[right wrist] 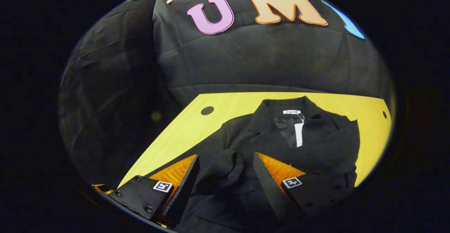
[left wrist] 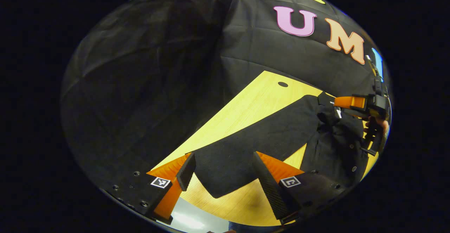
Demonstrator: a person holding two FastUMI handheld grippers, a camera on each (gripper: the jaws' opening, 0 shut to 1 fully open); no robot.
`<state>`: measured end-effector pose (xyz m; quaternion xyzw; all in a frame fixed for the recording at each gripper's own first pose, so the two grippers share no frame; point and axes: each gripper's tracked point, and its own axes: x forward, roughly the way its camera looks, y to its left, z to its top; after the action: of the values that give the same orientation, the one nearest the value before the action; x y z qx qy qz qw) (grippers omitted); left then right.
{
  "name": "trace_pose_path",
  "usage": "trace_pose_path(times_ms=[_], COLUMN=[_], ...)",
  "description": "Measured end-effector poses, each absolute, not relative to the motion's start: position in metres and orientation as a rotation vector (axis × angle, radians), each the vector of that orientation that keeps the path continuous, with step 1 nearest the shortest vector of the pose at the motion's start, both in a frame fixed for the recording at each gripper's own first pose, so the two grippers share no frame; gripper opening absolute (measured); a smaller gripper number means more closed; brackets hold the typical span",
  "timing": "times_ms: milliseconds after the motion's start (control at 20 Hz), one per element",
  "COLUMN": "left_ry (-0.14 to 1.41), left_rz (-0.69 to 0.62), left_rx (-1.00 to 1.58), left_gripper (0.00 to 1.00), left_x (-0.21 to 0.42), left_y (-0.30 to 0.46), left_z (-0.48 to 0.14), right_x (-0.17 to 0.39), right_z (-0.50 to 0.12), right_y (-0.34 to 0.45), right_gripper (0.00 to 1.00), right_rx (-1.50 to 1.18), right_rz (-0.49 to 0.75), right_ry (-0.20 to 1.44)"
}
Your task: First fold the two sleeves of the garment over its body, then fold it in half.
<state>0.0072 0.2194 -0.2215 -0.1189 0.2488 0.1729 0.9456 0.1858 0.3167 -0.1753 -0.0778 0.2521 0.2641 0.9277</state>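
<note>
Black fabric, a garment (right wrist: 288,145), lies spread on a pale yellow wooden table (right wrist: 225,110) in the right gripper view, taking up the centre and lower right of the frame. Its collar sits toward the upper middle, with a white label (right wrist: 291,112) at the neck and a white tag (right wrist: 299,134) hanging just below it. Bunched folds of cloth gather in the lower centre, between the fingers of the right gripper (right wrist: 225,176), whose jaws stand spread apart with the rumpled cloth lying in the gap; I cannot tell whether either finger touches it. A dark round hole (right wrist: 207,110) marks the table left of centre, and a smaller one (right wrist: 384,114) sits near the right edge.

In the left gripper view, a sleeve (left wrist: 246,145) of the garment (left wrist: 327,145) stretches flat from the right side of the frame down toward the lower centre, its cuff end resting on the table (left wrist: 253,103) between the fingers of the left gripper (left wrist: 225,176). Those jaws are spread wide, one finger on each side of the sleeve, and neither is visibly pressing on it. A round hole (left wrist: 282,84) shows on the table in the upper centre. At the far right edge of this frame the right gripper (left wrist: 339,107) reaches over the bunched body of the garment, held by a hand (left wrist: 378,125); from here I cannot tell how its jaws stand
</note>
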Motion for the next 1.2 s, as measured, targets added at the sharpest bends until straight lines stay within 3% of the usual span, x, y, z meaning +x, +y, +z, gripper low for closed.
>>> trace_pose_path(times_ms=[500,1200], left_ry=[0.569,0.612], left_rz=[0.393,0.353], left_rx=[-0.234,-0.173], left_gripper=[0.97,0.96], left_x=[0.007,0.004], left_y=[0.229,0.214], left_z=[-0.264,-0.29], right_x=[0.142,0.096], right_z=[-0.096,-0.084], right_y=[0.223,0.124], right_gripper=[0.97,0.97], right_rx=[-0.12,-0.064], right_rz=[0.473,0.289], right_ry=[0.379,0.367])
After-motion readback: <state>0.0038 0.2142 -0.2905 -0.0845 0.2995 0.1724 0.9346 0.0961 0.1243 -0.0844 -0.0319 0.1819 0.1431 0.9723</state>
